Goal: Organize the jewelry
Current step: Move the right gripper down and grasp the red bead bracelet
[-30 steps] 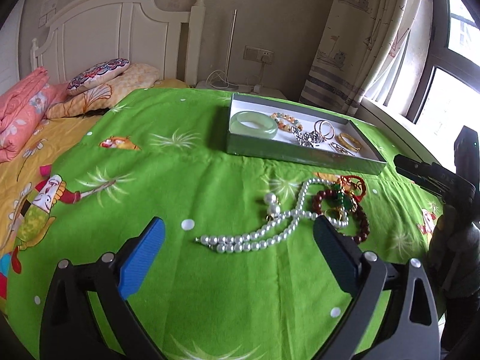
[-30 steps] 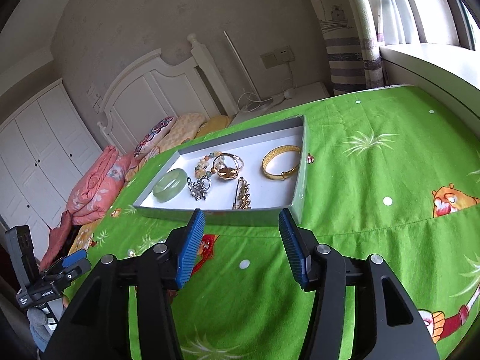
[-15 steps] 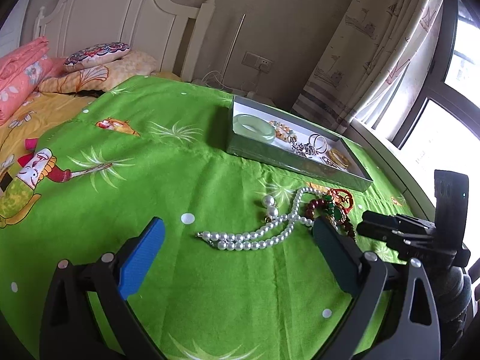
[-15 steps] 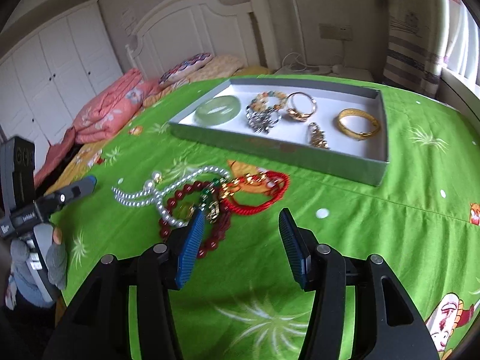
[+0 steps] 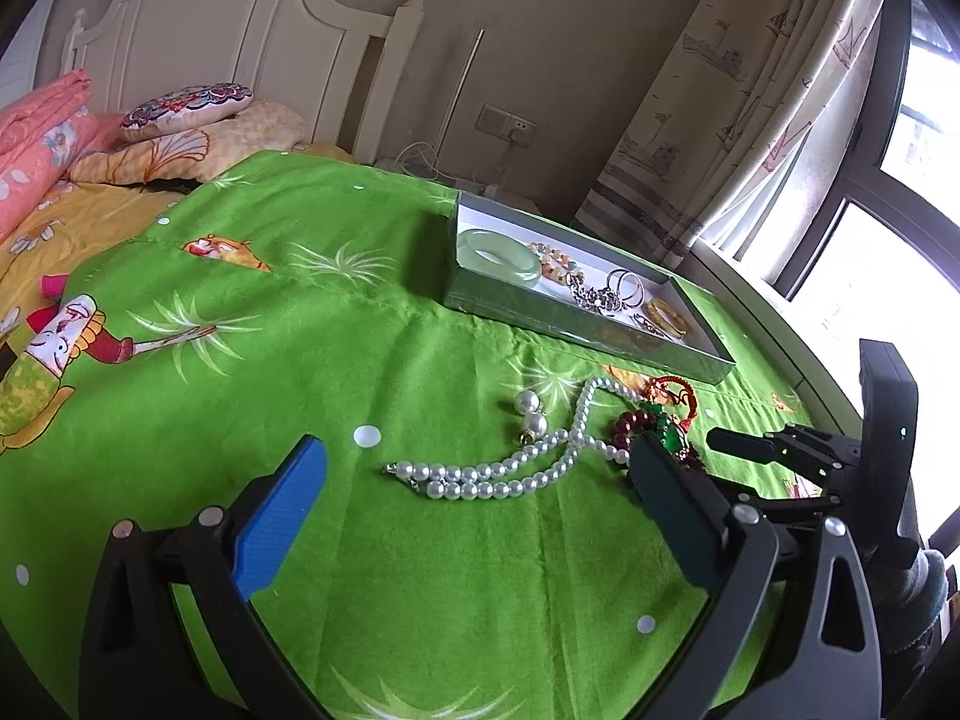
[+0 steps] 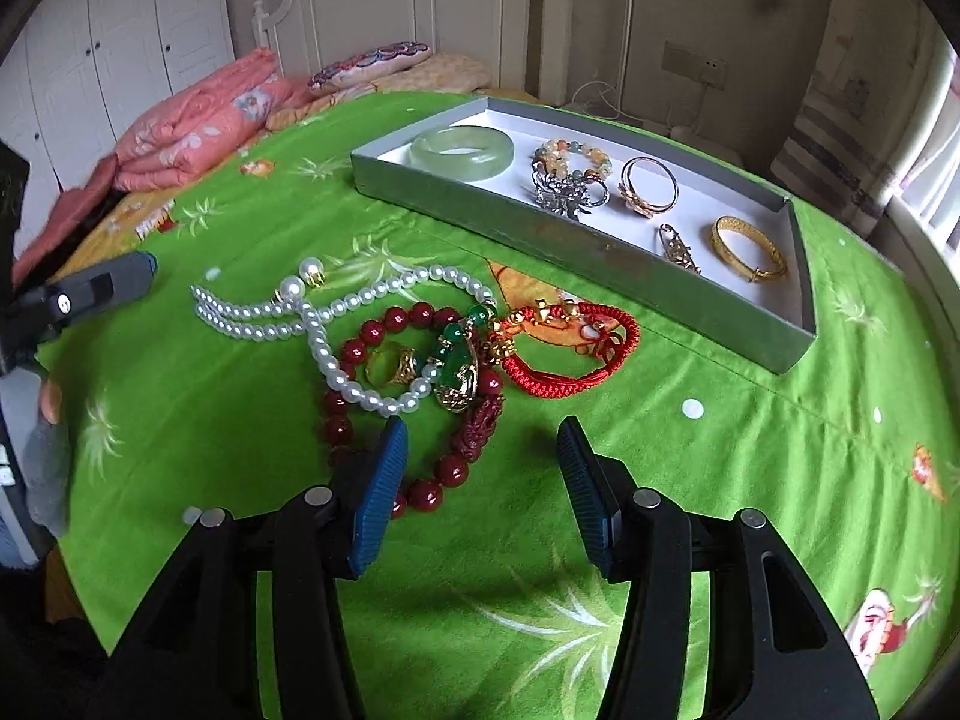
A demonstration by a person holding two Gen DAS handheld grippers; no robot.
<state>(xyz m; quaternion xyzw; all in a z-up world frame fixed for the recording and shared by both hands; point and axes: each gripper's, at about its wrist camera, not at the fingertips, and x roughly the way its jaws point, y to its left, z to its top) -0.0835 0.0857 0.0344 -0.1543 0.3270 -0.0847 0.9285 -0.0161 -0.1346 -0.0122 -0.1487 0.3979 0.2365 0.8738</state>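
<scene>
Loose jewelry heaped on the green printed bedspread [image 6: 750,480], beside the grey shallow box [image 6: 600,252].
Both grippers hang released and empty: right gripper [image 6: 480,456] over the dark red bead bracelet [image 6: 420,480], left gripper [image 5: 474,498] near the white pearl necklace [image 5: 480,474].

My pads [image 6: 381,495] are blue; below me a bright green cartoon-print bedspread [image 6: 750,480], white pearl necklace [image 6: 336,312], dark red bead bracelet [image 6: 420,486], grey tray [image 6: 576,252].

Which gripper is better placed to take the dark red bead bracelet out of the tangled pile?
Right. The right gripper hangs just over the dark red bead bracelet, jaws open and empty. The left gripper frames the pearl necklace instead, with the red beads beyond one finger.
</scene>
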